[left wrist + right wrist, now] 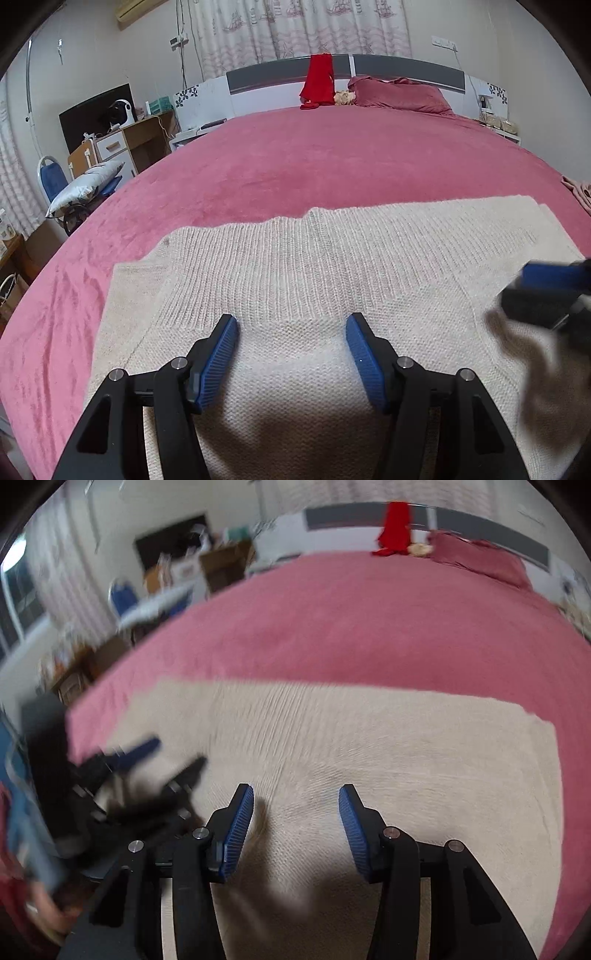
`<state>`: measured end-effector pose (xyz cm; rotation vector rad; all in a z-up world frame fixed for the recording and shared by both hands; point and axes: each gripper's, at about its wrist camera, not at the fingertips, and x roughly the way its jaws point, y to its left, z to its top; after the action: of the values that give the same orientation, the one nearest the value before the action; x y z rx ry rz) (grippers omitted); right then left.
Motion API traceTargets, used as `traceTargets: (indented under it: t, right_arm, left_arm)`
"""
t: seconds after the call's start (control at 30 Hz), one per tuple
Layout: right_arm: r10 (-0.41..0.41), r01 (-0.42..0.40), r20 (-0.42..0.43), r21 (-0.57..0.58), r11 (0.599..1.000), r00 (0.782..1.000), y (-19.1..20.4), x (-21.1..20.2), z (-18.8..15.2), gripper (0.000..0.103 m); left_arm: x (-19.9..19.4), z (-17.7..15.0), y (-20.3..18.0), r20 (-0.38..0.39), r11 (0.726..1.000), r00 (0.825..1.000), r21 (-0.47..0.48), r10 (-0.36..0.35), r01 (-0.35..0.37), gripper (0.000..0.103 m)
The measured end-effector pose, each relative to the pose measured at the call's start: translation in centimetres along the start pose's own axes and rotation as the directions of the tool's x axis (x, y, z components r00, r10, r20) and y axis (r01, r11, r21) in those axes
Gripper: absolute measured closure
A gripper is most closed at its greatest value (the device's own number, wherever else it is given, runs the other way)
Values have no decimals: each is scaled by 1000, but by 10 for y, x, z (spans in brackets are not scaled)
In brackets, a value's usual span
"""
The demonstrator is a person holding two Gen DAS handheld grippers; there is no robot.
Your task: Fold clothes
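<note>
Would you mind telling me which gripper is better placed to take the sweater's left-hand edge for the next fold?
Left, probably. The left gripper hangs open over the cream sweater nearer that edge; the right gripper, also open, sits further right.

Bed [332, 158], pink plush cover, smooth. Cream knit sweater [314, 266] flat across near end. Far end by headboard: red garment [317, 83], small beige thing [344, 97], dark pink pillow [399, 92]. Pink cloth [578, 190] at right edge.
</note>
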<state>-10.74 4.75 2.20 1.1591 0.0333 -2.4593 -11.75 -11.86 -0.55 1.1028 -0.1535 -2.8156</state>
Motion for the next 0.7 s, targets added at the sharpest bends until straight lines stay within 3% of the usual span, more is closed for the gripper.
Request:
traceTargets:
  t: [0.33,0.5,0.6,0.67,0.7]
  right_arm:
    - [-73,63,-56,-171,983,996,39,28,-7,53]
    - [-113,90,-78,-256,962,990,58,42,-10,51]
    - [-110,91,-57,-269,959,992,63,42,-13,50]
    - [-106,92,-40,-261,961,994,65,42,-14,50]
    - [-104,92,-34,-256,962,994,66,43,-14,50]
  left_arm:
    - [-1,-3,3,1,1000,1000,-8,-8,8,39]
    - [-21,-10,27,-6,998,999,-52,-36,36,38]
    - [-40,-29,56,-28,996,999,-71,46,-48,38]
    - [-50,-48,85,-59,988,997,-143,55,-63,38]
    - [-51,-61,100,-97,979,991,-169,97,-113,36]
